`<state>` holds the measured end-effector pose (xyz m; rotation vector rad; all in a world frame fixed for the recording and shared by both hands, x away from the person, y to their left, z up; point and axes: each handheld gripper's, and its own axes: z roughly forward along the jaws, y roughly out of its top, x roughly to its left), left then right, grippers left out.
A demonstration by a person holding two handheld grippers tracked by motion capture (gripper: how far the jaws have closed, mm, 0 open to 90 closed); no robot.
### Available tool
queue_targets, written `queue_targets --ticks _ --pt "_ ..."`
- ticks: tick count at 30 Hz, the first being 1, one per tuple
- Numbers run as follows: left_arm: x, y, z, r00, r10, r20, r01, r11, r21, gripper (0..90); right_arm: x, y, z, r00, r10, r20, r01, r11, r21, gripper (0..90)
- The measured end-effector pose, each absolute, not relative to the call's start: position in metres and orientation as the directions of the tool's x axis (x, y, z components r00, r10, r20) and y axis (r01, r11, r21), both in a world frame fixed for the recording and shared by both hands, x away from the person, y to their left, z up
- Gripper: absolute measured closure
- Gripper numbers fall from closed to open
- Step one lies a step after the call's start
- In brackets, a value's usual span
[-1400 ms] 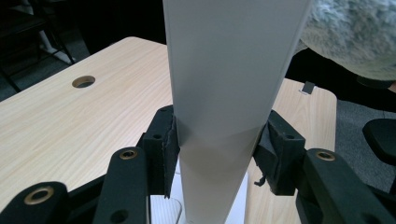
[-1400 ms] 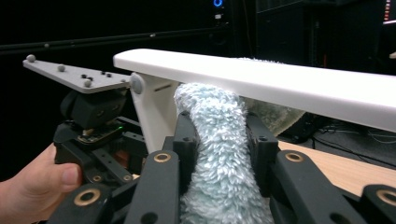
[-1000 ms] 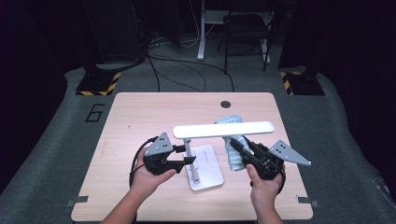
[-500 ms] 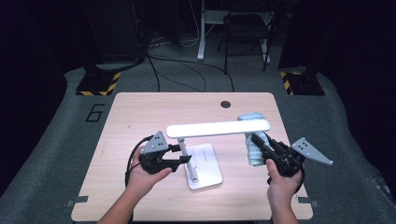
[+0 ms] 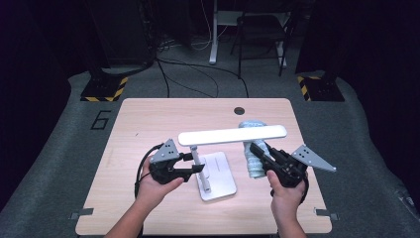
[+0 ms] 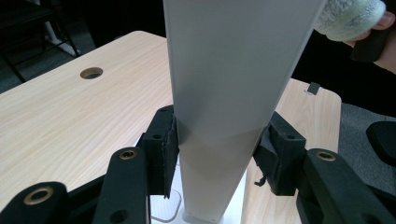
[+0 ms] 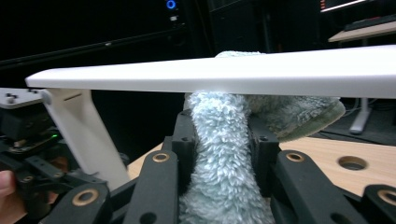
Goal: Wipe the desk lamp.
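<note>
Wiping looks under way: the fluffy pale-blue towel [image 7: 219, 154] is pressed up against the underside of the flat white bar head of the desk lamp [image 5: 233, 135], near its right end, though how much has been cleaned I can't tell. The right gripper [image 7: 219, 140] has its jaws clamped tight on the towel. Below the lamp head, the left gripper [image 6: 217, 154] has its jaws about half open, pads seemingly gripping the white upright post to steady it.
</note>
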<state>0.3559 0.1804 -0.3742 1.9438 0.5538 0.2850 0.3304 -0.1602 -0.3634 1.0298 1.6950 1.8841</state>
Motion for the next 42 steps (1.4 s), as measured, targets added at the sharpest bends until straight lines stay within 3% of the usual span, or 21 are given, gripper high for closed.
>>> queue_targets --ticks 7,15,19,34,42 --pt "0.356 0.182 -0.365 0.867 0.492 -0.077 0.258 -0.311 0.915 49.1 0.333 -0.150 -0.363 -0.665 0.708 0.240 0.172 -0.168 0.971 69.8" --pt "0.354 0.179 -0.341 0.878 0.477 -0.041 0.211 -0.309 0.927 44.8 0.333 -0.145 -0.364 -0.671 0.700 0.244 0.182 -0.163 0.970 69.7" --pt "0.354 0.180 -0.334 0.878 0.478 -0.026 0.204 -0.325 0.923 51.9 0.333 -0.142 -0.364 -0.676 0.693 0.250 0.190 -0.164 0.968 69.6" --pt "0.349 0.192 -0.329 0.883 0.469 -0.008 0.201 -0.363 0.910 52.6 0.332 -0.117 -0.361 -0.724 0.655 0.215 0.174 -0.128 0.976 69.4" --pt "0.349 0.192 -0.333 0.887 0.462 -0.015 0.195 -0.344 0.918 52.7 0.334 -0.137 -0.364 -0.690 0.682 0.244 0.194 -0.150 0.969 69.4"
